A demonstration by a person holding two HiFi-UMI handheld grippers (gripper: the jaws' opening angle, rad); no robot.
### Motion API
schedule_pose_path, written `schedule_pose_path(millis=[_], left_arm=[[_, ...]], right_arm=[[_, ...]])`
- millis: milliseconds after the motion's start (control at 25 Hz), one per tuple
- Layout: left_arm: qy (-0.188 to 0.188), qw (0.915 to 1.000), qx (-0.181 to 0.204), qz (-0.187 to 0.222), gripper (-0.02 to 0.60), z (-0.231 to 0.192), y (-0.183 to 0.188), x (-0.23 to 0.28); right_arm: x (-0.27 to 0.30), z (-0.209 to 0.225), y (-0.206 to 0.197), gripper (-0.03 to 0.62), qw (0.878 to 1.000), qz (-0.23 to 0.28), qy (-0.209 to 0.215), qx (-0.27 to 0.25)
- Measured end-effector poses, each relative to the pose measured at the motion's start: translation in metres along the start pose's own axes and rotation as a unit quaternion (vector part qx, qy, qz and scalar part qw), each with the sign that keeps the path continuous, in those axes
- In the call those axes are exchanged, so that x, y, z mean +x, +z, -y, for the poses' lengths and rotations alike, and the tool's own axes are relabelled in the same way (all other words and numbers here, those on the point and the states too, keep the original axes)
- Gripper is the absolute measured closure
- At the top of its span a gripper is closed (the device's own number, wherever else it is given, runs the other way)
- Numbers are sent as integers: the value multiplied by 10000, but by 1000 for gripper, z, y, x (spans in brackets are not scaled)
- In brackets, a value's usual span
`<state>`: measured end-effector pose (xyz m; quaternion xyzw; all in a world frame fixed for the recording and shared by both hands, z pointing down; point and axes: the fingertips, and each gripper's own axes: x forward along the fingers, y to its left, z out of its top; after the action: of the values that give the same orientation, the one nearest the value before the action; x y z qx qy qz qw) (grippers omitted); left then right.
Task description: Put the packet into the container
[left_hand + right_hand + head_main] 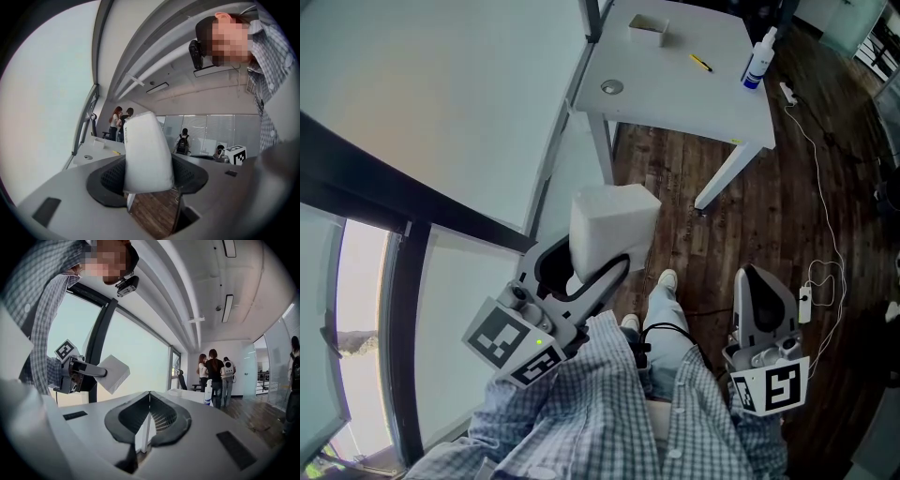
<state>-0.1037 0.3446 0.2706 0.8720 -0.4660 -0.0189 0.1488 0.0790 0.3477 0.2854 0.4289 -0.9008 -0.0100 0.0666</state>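
Head view, left gripper [602,267]: its jaws are clamped on the lower end of a white packet [614,225], which it holds up at chest level, probably for carrying.
Head view, packet: it is in the air, well apart from the white table [675,94] ahead. It is not yet over the target.
Head view, container [649,29]: a small open white box stands near the table's far edge with its mouth up, so it can be loaded from above.
Head view, right gripper [759,279]: it hangs low at the person's side over the wooden floor [769,206] and seems to have no part in this step.
Head view, table clutter: a yellow pen [701,63] and a spray bottle [758,60] lie to the right of the container, clear of a straight approach.
Left gripper view, grip: both jaws press the packet's [145,157] flat sides. It stands upright and leans slightly, and most of its length rises free above them, which suits lowering it into the box end first.
Right gripper view, jaws: they are pressed together with nothing between them, so this gripper is idle.
Right gripper view, across: the left gripper and its packet [114,373] show against the window.
Judgement: the carry has barely begun, and the person needs to step closer to the table.
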Motion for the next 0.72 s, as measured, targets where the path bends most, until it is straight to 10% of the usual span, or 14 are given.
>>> schedule_pose_path(millis=[720], left_arm=[[199, 9998, -5, -86, 308, -26, 7, 60]], right_arm=[[64, 50, -6, 582, 9991, -42, 419, 42]])
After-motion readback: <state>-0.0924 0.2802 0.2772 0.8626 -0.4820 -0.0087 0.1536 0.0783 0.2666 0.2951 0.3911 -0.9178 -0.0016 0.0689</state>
